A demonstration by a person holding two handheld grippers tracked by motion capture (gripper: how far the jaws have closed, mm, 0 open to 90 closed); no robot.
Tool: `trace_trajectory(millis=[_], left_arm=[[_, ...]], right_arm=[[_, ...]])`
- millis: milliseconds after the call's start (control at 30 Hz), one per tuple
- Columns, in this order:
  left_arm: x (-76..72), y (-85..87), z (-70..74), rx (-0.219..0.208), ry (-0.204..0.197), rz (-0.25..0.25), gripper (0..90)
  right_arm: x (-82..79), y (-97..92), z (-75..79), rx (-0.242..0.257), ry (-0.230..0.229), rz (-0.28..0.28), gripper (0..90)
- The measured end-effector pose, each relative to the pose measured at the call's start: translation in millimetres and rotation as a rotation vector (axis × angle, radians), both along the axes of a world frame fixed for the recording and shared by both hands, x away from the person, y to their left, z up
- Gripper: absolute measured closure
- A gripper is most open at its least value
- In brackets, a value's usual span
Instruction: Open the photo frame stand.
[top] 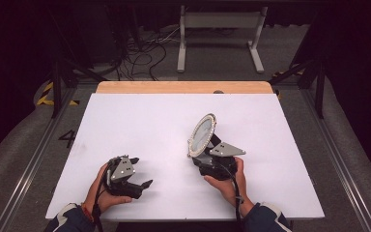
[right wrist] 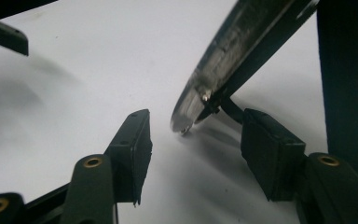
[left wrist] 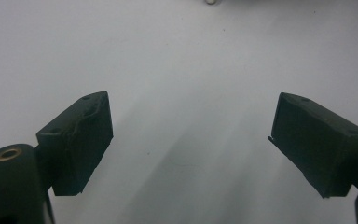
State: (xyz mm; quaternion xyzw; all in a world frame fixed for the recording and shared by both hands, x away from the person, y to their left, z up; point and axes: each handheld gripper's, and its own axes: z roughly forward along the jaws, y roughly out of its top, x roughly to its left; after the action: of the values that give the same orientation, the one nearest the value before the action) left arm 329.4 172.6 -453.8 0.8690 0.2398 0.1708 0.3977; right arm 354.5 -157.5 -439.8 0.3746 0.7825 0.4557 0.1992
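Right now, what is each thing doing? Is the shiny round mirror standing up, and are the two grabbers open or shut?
Mirror: standing tilted on the white table, propped on its black stand, not gripped.
Right gripper: open, jaws apart on either side of the mirror's lower edge, pads not pressing it.
Left gripper: open wide, nothing between its jaws, over bare table.

Free room and obstructions on the counter

The white counter (top: 140, 121) lay bare across its far and left parts, open to passage from either side. One obstacle stood right of centre: an oval mirror (top: 202, 134), tilted on its dark stand, just ahead of the right tool (right wrist: 193, 140), its lower rim between the parted jaws without touching the pads. The left tool (left wrist: 189, 140) was spread over bare surface, well apart from the mirror.
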Motion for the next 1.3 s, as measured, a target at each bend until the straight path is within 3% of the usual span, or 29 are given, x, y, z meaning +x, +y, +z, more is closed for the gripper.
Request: trace_trajectory(millis=[467, 633, 1033, 1300], left_arm=[[-9.5, 5.0, -1.7, 0.004, -0.002, 0.019, 12.7], [-9.5, 6.4, -1.0, 0.005, -0.002, 0.019, 13.1], [-8.0, 4.6, 1.8, -0.001, -0.008, -0.007, 14.0], [-5.3, 0.2, 2.9, -0.017, -0.013, -0.033, 13.8]], right_arm=[[24.3, 18.0, -5.3, 0.077, 0.017, -0.081, 40.7], [26.7, 15.1, -5.3, 0.086, 0.012, -0.103, 49.4], [21.4, -2.3, 0.5, 0.067, 0.064, -0.040, 61.7], [16.7, -9.5, -0.2, 0.079, 0.067, -0.028, 62.7]])
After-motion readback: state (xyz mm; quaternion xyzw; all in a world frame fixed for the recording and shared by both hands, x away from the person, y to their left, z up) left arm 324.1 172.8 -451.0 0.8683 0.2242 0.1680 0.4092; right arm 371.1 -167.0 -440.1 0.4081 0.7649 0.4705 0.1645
